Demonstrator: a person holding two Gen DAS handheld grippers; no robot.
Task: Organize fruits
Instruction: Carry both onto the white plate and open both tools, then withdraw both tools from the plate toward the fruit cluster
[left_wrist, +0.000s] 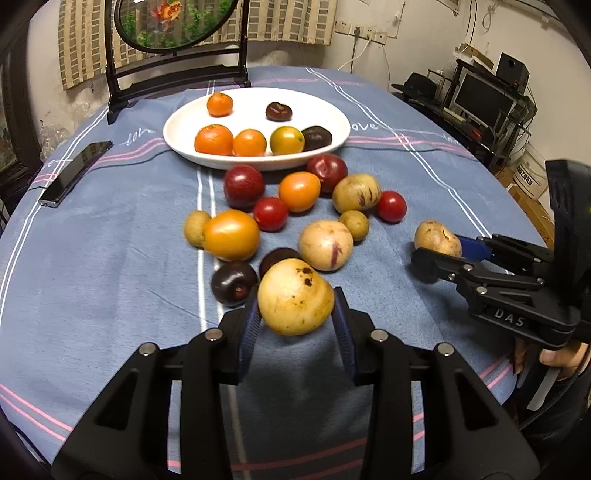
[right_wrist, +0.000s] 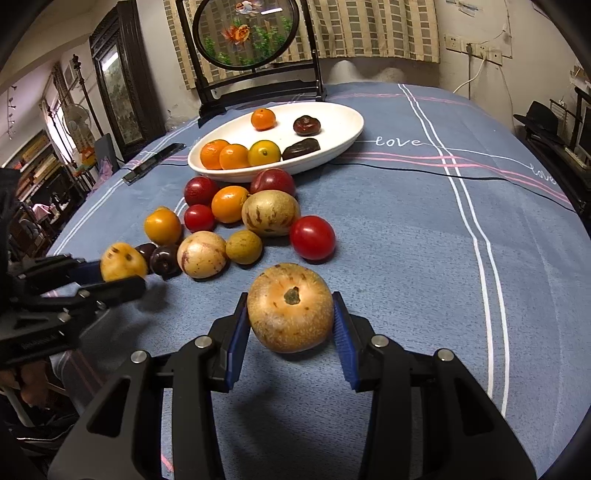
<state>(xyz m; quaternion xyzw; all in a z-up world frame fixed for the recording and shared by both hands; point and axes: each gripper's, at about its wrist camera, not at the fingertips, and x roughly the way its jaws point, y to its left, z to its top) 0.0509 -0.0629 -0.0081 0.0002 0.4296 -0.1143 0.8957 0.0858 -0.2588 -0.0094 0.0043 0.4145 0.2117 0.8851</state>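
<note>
Left wrist: white plate (left_wrist: 177, 138) w/ 6 fruits.

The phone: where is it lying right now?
The phone lies flat on the blue tablecloth at the left of the left wrist view, left of the white plate, near the black stand.

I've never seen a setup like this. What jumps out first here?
Each black gripper is clamped on a pale yellow fruit: the left gripper grips a spotted yellow fruit, the right gripper a tan fruit. Beyond them, loose fruits crowd the blue tablecloth before a white oval dish.
</note>
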